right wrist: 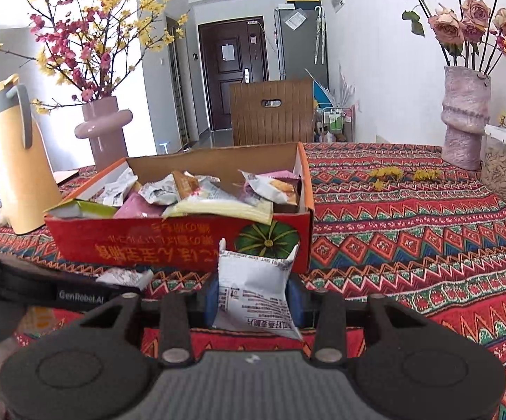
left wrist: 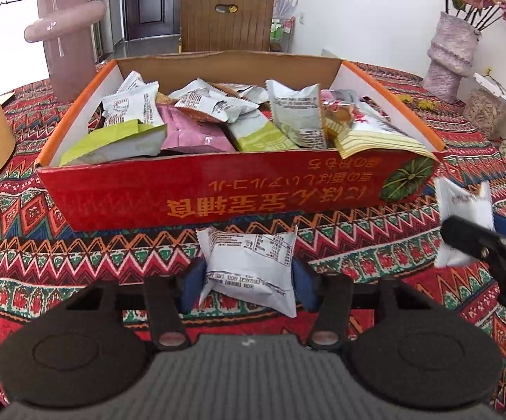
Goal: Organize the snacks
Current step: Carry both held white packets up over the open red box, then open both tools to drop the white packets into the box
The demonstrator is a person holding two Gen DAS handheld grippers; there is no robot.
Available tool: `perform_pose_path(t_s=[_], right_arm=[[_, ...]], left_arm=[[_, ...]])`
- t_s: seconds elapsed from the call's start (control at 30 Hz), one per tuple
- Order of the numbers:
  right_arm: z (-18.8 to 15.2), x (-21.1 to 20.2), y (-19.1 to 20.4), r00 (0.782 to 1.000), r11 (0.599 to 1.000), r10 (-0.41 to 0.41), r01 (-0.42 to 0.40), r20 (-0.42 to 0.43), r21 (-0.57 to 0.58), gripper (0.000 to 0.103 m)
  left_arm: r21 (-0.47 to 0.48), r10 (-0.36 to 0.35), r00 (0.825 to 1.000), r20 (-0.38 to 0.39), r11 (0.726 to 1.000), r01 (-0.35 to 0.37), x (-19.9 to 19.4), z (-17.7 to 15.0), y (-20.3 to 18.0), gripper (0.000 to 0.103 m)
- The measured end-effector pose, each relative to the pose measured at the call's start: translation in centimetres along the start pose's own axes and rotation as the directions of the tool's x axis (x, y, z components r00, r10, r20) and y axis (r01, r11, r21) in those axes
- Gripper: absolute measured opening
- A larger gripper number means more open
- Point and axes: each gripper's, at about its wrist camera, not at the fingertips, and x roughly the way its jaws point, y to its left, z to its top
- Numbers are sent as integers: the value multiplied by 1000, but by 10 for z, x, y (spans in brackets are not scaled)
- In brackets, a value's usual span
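Note:
A red cardboard box [left wrist: 218, 196] [right wrist: 169, 245] stands on the patterned tablecloth, filled with several snack packets in white, pink and green. In the left wrist view my left gripper [left wrist: 249, 280] is shut on a white snack packet [left wrist: 253, 262] just in front of the box, low at the cloth. My right gripper [right wrist: 253, 301] is shut on another white packet [right wrist: 256, 290], held upright near the box's front right corner. That packet [left wrist: 462, 217] and one of the right gripper's fingers [left wrist: 473, 241] also show at the right edge of the left wrist view.
A yellow jug [right wrist: 22, 161] and a pink vase [right wrist: 104, 133] with branches stand left of the box. A textured vase [right wrist: 464, 122] with roses and a jar of seeds [right wrist: 504, 171] stand at the far right. A wooden chair [right wrist: 272, 112] is behind the table.

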Motion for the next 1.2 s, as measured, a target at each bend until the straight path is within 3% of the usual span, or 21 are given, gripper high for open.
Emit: perform_pose_path(t_s=[0.17, 0.37, 0.53, 0.7, 0.73, 0.87, 0.93, 1.0, 1.07, 1.2], right_arm=[[14, -8, 1, 998, 1000, 16, -15, 61, -2, 39], [46, 2, 0, 990, 999, 39, -39, 137, 1, 39], [71, 35, 0, 985, 998, 65, -65, 162, -2, 39], [86, 77, 6, 990, 997, 78, -77, 117, -15, 40], [87, 82, 8, 991, 997, 77, -75, 108, -22, 40], [85, 90, 14, 993, 997, 69, -67, 95, -30, 56], [85, 86, 14, 993, 998, 66, -64, 101, -23, 68], [84, 76, 13, 991, 999, 50, -50, 124, -4, 97], [84, 66, 13, 988, 999, 41, -42, 146, 7, 103], [78, 43, 14, 988, 1000, 21, -22, 150, 3, 103]], left_arm=[[36, -48, 991, 123, 998, 44, -40, 5, -8, 51], [42, -42, 955, 294, 999, 31, -79, 31, -12, 52], [-10, 42, 939, 342, 999, -41, -68, 58, 0, 52], [-63, 103, 944, 315, 994, -88, -38, 73, 21, 53], [-67, 111, 943, 313, 993, -95, -35, 73, 23, 57], [-82, 127, 933, 335, 991, -105, -35, 71, 31, 80], [-95, 135, 925, 355, 990, -108, -41, 69, 34, 103], [-98, 133, 916, 379, 990, -104, -49, 66, 35, 103], [-92, 120, 915, 386, 992, -91, -58, 62, 36, 103], [-79, 110, 906, 409, 993, -85, -78, 46, 35, 103]])
